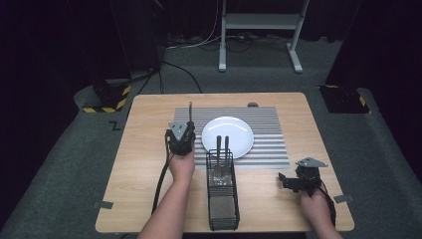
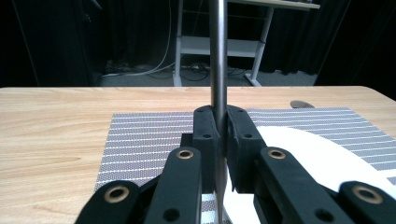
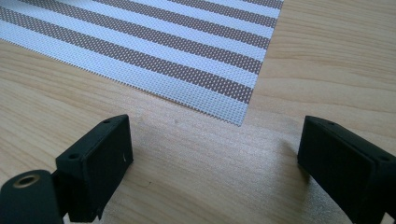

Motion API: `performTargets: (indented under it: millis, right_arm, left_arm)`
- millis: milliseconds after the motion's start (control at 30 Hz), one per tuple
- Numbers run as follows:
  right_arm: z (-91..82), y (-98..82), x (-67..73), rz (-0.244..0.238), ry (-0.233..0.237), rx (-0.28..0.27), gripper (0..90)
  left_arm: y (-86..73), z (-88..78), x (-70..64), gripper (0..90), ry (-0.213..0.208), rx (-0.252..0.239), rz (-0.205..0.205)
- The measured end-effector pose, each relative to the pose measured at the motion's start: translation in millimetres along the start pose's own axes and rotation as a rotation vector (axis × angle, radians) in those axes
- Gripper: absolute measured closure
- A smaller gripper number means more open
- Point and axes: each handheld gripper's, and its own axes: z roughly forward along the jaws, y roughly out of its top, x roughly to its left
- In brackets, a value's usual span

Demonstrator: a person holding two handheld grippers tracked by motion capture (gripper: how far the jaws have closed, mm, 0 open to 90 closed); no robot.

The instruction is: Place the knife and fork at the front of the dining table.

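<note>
Nearest the person, a black wire basket (image 1: 222, 199) stands on the desk (image 1: 134, 164) between the two forearms, with two dark-handled utensils (image 1: 222, 145) standing upright at its far end. To its right, the right gripper (image 1: 291, 181) rests low over bare wood with its jaws spread wide and nothing between them; the right gripper view has it pointing at the near corner of the striped placemat (image 3: 196, 56).

Further in, the left gripper (image 1: 180, 142) sits just left of the basket's far end, at the left edge of the placemat (image 1: 268, 144). Its jaws are clamped narrow on a slim metal utensil handle (image 2: 218, 60), which stands upright between the pads (image 2: 205, 133) and rises out of the top of the left gripper view. In the high view the handle (image 1: 189, 112) pokes up beyond the gripper. Which kind of utensil it is cannot be told, since its working end is hidden below the jaws.

Beyond and to the right lies the white plate (image 1: 228, 135), in the middle of the placemat.

The likely aim is laying the piece beside the plate. The grip is on a thin, smooth rod, so it could pivot or slide in the pads if the hand tilts quickly. Lowering it too close to the plate could knock the rim, and releasing while it is upright would let it topple and clatter.
</note>
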Motion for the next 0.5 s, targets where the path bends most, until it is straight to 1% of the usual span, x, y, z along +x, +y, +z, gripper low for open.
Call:
performTargets:
  millis: [133,333,433,500]
  right_arm:
    - [0.0,0.0,-0.1,-0.002,0.0,0.0,9.9]
    - [0.0,0.0,0.0,0.0,0.0,0.0,9.9]
    - [0.0,0.0,0.0,0.0,0.0,0.0,9.9]
    - [0.0,0.0,0.0,0.0,0.0,0.0,9.9]
  left_arm:
    - [-1.5,14.1,2.5,82.8,0.01,0.024,-0.03]
    - [-4.6,31.9,3.7,82.7,0.021,0.059,-0.051]
    - [-5.7,36.4,4.6,82.7,0.026,0.071,-0.052]
    - [-7.4,41.8,5.1,82.7,0.03,0.082,-0.064]
